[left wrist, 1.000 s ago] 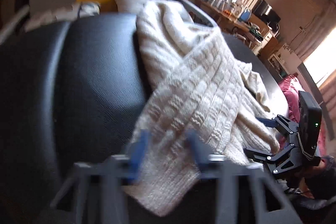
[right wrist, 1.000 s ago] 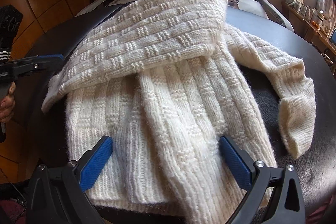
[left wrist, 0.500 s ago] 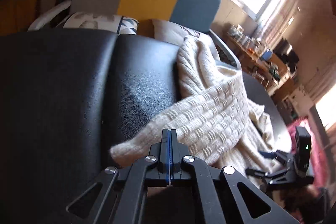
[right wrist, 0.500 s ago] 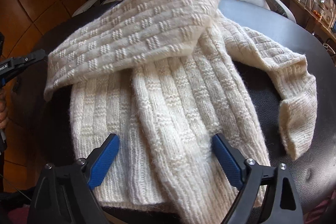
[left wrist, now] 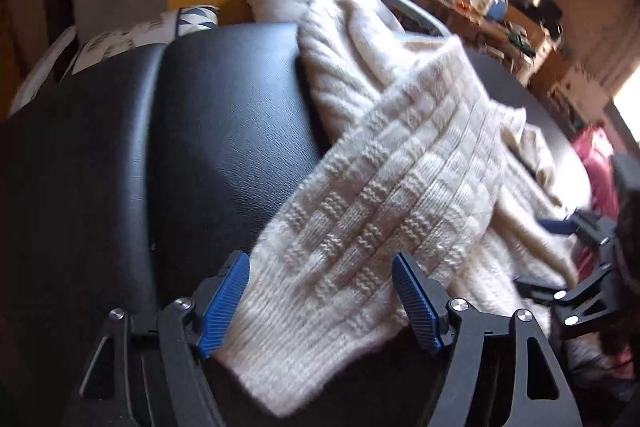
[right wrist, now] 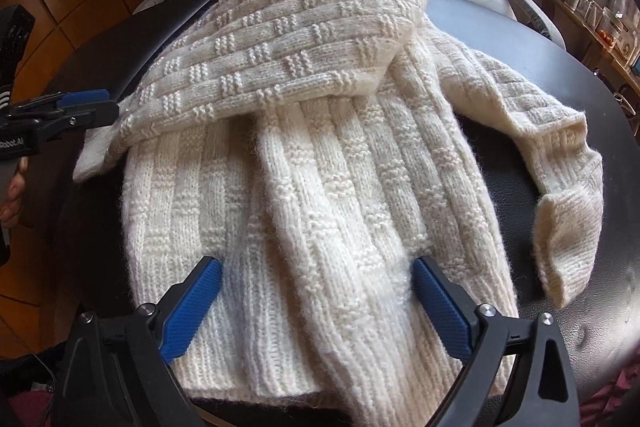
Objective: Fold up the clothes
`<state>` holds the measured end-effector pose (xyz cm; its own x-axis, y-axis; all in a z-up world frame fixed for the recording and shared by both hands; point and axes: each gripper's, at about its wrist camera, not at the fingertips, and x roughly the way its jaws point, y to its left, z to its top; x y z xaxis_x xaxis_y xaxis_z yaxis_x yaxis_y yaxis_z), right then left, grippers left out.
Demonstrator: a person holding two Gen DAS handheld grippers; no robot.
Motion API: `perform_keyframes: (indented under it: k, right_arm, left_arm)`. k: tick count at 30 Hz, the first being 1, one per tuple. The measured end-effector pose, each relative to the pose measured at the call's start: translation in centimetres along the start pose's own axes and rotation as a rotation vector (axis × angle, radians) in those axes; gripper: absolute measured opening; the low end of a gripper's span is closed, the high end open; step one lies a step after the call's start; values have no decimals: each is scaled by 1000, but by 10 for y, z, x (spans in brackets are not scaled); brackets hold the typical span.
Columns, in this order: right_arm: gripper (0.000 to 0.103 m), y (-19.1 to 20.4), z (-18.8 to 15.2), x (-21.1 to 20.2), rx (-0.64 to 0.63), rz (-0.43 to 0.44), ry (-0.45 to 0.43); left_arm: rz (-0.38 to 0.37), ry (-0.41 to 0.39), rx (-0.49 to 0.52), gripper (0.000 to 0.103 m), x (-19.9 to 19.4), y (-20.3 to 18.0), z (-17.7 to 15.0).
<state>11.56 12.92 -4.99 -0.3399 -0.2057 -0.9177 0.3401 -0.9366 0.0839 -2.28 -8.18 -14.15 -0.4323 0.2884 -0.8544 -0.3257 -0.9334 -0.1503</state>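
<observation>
Black table (right wrist: 592,131): sweater (right wrist: 320,187) between right claw (right wrist: 316,301) tips.

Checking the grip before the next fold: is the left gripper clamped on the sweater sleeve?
No. The left gripper is open, its blue fingers spread on either side of the sleeve.

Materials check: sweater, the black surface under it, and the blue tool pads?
Sweater: cream chunky knit, probably wool or a wool blend; raised basket-weave ribs and fuzzy edge fibres.
Black surface: looks like leather or faux leather; fine pebbled grain, soft sheen, a seam.
Blue pads: likely rubber or soft plastic, matte, finely ridged.
</observation>
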Motion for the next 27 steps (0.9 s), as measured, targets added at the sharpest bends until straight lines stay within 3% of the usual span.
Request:
perform_keyframes:
  k: [1,2,3,4,7,11,14,16,17,22,27]
  right_arm:
    - [97,-4,11,-2,-1,5,2]
    - [93,-9,20,-9,-6,11,-6]
    - [81,-9,20,-17,-11,21,-25]
    - [78,-8,21,-25,-15,31,-45]
    - [77,-5,27,-44,-40,32,-101]
    - [66,2,37,-43,-75,32,-108]
    - [62,6,54,10,-76,44,-86]
    - [62,-13,40,71,-60,56,-58]
    - [62,-12,41,78,-57,49,-39]
    - [64,-2,43,89,-73,7,1]
    - [64,13,31,81,-74,-32,19]
  left_arm:
    - [-4,-10,-15,66,-1,3,-1]
    - [-8,-19,-29,45,-1,6,-2]
    - [-12,-29,-44,28,-2,8,-4]
    - [-16,-39,-59,12,-3,11,-5]
    - [-29,-68,-103,12,-5,20,-8]
    - [-86,-130,-237,12,-25,43,-11]
    - [-105,-193,-314,12,-48,59,-16]
    - [-110,-234,-352,12,-63,68,-19]
    - [-112,-254,-372,11,-71,73,-21]
    - [-76,-332,-454,11,-103,101,-37]
    - [-16,-357,-528,11,-129,137,-53]
